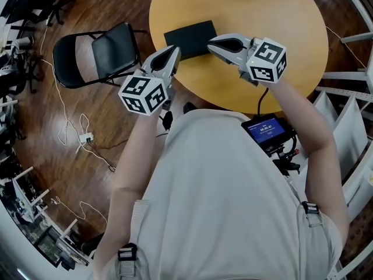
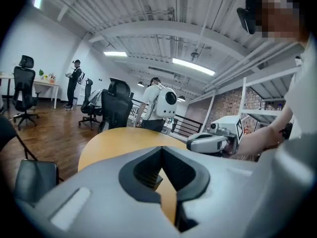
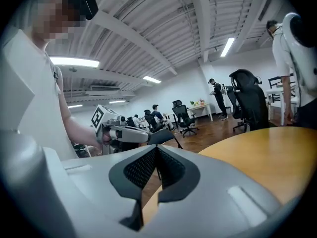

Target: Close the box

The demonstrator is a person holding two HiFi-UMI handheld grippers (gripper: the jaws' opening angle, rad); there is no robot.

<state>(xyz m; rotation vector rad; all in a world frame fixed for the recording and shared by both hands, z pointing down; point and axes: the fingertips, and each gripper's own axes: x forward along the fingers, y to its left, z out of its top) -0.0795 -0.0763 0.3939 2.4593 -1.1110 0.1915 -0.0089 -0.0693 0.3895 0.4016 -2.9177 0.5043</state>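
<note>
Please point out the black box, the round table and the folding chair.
black box point(image 1: 190, 38), head view, middle of its top face.
round table point(image 1: 274, 16), head view, bare part of its top.
folding chair point(image 1: 115, 51), head view, its black padded part.

The person wears a pale grey short-sleeved shirt point(image 1: 221, 185); the grey left tool point(image 1: 175, 51) and right tool point(image 1: 213, 42) carry black-and-white marker cubes point(image 1: 144, 94) point(image 1: 267, 60).

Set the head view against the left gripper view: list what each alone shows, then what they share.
Head view only: the black box seen whole from above, and a small screen at the person's waist. Left gripper view only: the left gripper with its jaws together and empty, and a person with a white backpack beyond the table. Both: the round table and the right gripper.
</note>
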